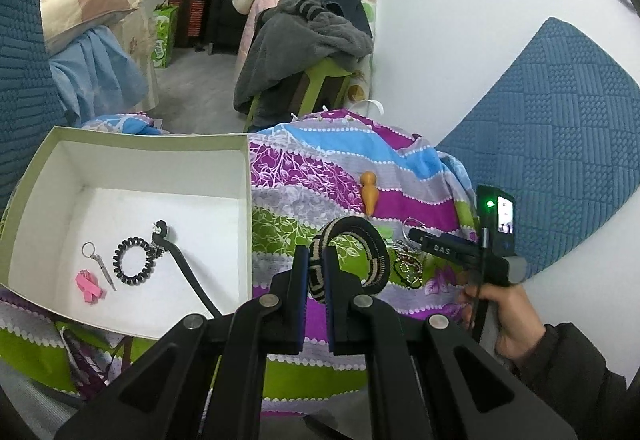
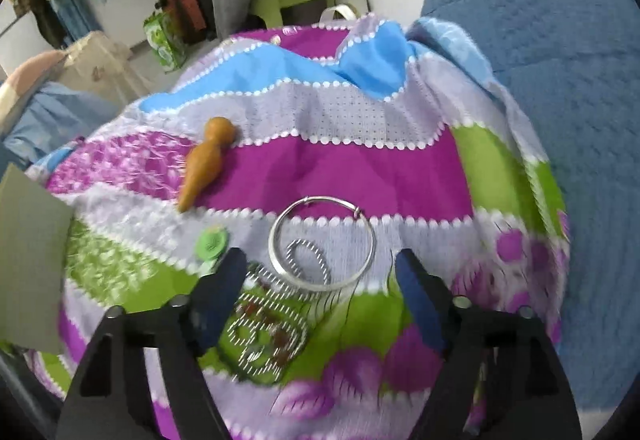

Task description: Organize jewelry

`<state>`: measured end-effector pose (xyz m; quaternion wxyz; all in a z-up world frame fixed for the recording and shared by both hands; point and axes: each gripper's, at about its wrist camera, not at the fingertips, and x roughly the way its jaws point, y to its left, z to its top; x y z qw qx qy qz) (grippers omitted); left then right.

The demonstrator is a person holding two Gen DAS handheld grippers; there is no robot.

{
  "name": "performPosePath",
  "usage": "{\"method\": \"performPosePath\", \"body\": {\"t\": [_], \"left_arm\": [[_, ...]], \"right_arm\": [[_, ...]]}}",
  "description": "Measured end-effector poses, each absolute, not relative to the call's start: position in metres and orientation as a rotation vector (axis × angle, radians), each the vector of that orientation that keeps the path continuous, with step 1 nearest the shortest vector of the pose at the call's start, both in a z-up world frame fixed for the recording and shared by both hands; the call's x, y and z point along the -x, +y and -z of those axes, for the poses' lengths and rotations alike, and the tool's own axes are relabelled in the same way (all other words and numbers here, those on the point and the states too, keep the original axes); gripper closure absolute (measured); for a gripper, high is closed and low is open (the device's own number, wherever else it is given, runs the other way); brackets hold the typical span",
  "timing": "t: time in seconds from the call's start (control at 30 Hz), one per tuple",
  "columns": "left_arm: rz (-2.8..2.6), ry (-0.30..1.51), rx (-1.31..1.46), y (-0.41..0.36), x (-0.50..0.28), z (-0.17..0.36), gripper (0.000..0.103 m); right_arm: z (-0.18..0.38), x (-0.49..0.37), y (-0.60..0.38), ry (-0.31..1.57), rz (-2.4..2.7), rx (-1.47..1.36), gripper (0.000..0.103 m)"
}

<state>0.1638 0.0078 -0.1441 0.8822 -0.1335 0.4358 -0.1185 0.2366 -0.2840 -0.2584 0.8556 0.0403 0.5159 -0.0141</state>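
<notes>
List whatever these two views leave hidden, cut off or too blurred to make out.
- Left wrist view: the beaded black-and-cream bangle is partly covered by the left gripper, shut on it.
- Left wrist view: the black cord in the white box runs out of sight behind that gripper's frame.
- Right wrist view: motion blur smears the beaded chain under the open right gripper; its links and clasp are unreadable.
- Right wrist view: the box is cut off by the left edge.

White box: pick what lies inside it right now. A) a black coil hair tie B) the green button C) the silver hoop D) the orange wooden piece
A: the black coil hair tie lies on the floor of the white box, beside a pink ribbon.
</notes>
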Motion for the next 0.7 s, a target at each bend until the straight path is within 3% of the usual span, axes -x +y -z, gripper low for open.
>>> {"method": "performPosePath", "body": {"t": [0.23,0.3,0.43,0.7], "left_arm": [[0.232,0.915,0.274,0.008,-0.167,0.148,0.098],[0.233,0.918,0.273,0.007,-0.167,0.149,0.098],[0.234,0.919,0.272,0.008,-0.167,0.149,0.098],[0.236,0.903,0.258,0.014,-0.165,0.139,0.098]], "right_arm": [[0.28,-0.251,-0.275,1.119,0.03,-0.015,0.027],[0.279,-0.25,-0.274,1.12,0.02,-0.015,0.036],[0.277,-0.245,-0.274,1.131,0.016,-0.015,0.037],[0.217,-0.227,-0.258,1.026,0.001,-0.016,0.037]]}}
